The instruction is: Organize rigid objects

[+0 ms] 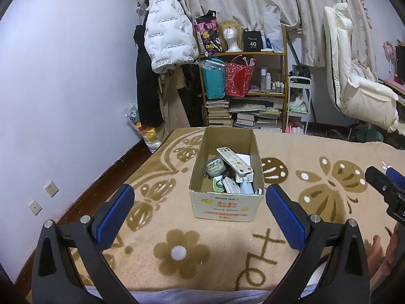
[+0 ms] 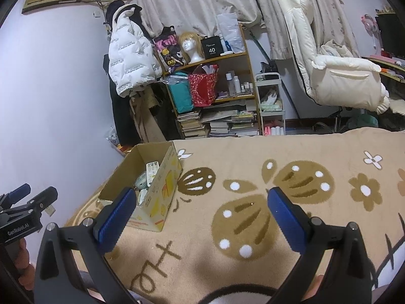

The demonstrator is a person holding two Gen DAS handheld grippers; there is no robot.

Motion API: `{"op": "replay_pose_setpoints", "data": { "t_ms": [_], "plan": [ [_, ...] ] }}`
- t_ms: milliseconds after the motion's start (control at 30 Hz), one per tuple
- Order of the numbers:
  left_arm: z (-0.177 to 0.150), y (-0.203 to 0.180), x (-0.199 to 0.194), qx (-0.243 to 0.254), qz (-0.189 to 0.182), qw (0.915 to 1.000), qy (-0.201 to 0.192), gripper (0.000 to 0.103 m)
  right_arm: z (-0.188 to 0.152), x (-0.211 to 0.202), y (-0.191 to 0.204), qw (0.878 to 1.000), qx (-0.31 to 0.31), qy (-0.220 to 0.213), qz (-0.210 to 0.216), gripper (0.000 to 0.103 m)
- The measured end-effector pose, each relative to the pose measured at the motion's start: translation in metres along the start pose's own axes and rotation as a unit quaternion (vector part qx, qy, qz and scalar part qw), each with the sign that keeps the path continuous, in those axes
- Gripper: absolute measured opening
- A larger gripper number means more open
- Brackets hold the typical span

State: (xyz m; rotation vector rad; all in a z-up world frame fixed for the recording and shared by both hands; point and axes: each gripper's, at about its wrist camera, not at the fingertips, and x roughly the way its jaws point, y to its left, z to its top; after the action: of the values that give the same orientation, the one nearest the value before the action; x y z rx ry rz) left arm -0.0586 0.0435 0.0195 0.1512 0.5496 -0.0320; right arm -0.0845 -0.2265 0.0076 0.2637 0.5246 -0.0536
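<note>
A cardboard box [image 1: 225, 209] stands on the tan patterned blanket [image 1: 177, 228], right ahead of my left gripper [image 1: 200, 197]. Inside it lie a white remote control [image 1: 234, 162], a small round grey case [image 1: 215, 167] and several other small items. My left gripper is open and empty, its blue pads either side of the box front. In the right wrist view the box [image 2: 157, 197] sits to the left, with the remote [image 2: 152, 169] showing inside. My right gripper [image 2: 200, 200] is open and empty over the blanket [image 2: 253, 177]. It also appears at the left view's right edge as the right gripper [image 1: 387, 179].
A wooden shelf [image 1: 243, 76] with bags, bottles and stacked books stands beyond the bed. A white jacket [image 1: 167, 38] hangs to its left, and a white padded chair [image 1: 354, 76] is on the right. The left gripper [image 2: 25, 200] shows at the right view's left edge.
</note>
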Motion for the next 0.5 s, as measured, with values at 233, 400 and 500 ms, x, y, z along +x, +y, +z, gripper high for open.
{"op": "replay_pose_setpoints", "data": {
  "t_ms": [233,400,500],
  "plan": [
    [-0.0011,-0.0006,0.0017,0.002,0.008,1.0000,0.005,0.102,0.0015,0.0024,0.0066,1.000,-0.002,-0.006,0.006,0.103],
    [-0.0006,0.0028,0.0039,-0.003,0.013,0.9999,0.011,0.102,0.0018,0.0034,0.0094,1.000,0.000,-0.008,0.005,0.103],
    [-0.0005,0.0025,0.0040,-0.002,0.014,0.9998,0.011,0.102,0.0016,0.0023,0.0083,1.000,0.000,-0.010,0.006,0.103]
  ]
}}
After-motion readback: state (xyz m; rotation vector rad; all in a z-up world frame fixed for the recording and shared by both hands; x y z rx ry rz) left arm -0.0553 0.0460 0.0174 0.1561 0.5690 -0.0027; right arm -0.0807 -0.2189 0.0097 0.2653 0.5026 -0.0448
